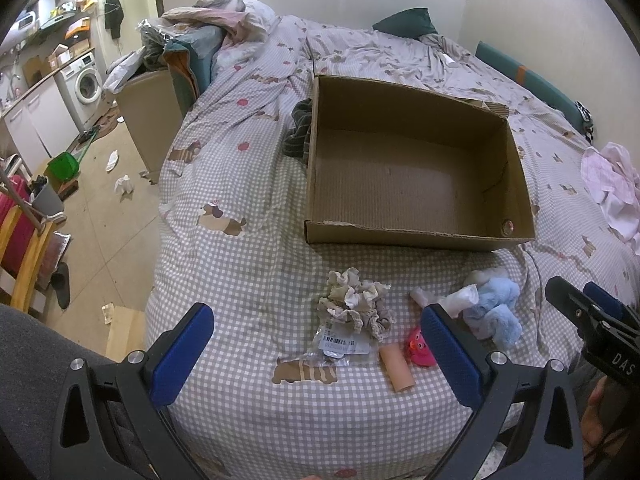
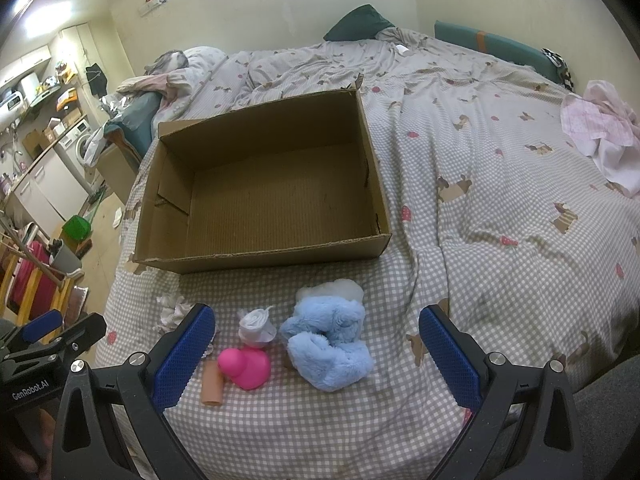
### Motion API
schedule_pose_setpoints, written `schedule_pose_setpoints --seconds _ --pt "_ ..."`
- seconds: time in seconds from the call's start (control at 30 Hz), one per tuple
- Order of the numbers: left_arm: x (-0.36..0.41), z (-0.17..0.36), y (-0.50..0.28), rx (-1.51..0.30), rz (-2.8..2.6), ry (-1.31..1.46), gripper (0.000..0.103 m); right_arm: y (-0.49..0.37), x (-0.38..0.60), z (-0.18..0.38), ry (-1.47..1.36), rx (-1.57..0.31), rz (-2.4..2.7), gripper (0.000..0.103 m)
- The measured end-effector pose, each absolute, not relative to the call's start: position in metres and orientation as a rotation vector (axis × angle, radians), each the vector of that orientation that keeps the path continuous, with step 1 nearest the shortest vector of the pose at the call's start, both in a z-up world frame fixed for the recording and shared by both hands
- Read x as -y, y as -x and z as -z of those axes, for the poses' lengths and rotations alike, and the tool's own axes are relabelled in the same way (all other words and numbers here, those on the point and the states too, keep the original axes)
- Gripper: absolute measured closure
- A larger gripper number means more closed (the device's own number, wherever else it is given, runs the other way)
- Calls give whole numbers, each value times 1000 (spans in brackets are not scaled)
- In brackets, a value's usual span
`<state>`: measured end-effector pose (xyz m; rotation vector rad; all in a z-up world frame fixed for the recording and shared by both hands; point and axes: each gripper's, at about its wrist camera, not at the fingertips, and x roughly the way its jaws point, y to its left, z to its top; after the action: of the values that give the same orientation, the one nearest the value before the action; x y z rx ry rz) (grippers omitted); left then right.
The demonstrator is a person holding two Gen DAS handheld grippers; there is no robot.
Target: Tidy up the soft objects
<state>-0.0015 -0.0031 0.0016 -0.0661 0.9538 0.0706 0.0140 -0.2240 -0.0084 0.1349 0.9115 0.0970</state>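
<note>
Hovering: two hand-held grippers (left (image 1: 316,344), right (image 2: 316,344)) wide | one box (image 2: 256,254) | one blue plush (image 2: 330,344)

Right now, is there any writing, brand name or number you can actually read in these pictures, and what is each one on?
"GenRobot.AI": on the body of the left gripper, seen in the right wrist view.
"DAS": on the body of the right gripper, seen in the left wrist view; the word runs off the edge.
Barcode label on the clear plastic packet lying on the bed: print too small to read.
The cardboard box shows no print.
</note>
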Motion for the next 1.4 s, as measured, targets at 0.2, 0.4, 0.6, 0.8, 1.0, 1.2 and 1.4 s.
schedule_pose_setpoints --seconds 0.2,0.4,0.6,0.8,1.0,1.2,1.4 --pt "3 -1 1 -954 -71 67 0 -14 224 10 -137 -915 -97 0" --pt "3 -1 1 -954 -71 66 0 -14 224 9 -138 -916 -101 0" --pt "3 -1 1 -955 -71 67 0 -13 225 9 -139 -918 -102 0" --pt "4 -8 -1 -971 -54 70 0 -15 227 4 -171 -925 -106 0" --pt "-1 -24 -12 -988 -58 99 0 -24 227 -14 -179 -917 -135 0" --pt "-8 -35 -37 -1010 -61 94 0 -50 248 -15 -235 -1000 -159 0" --pt "-19 -18 -56 -1028 -107 94 0 -82 282 19 -319 -1167 -136 0"
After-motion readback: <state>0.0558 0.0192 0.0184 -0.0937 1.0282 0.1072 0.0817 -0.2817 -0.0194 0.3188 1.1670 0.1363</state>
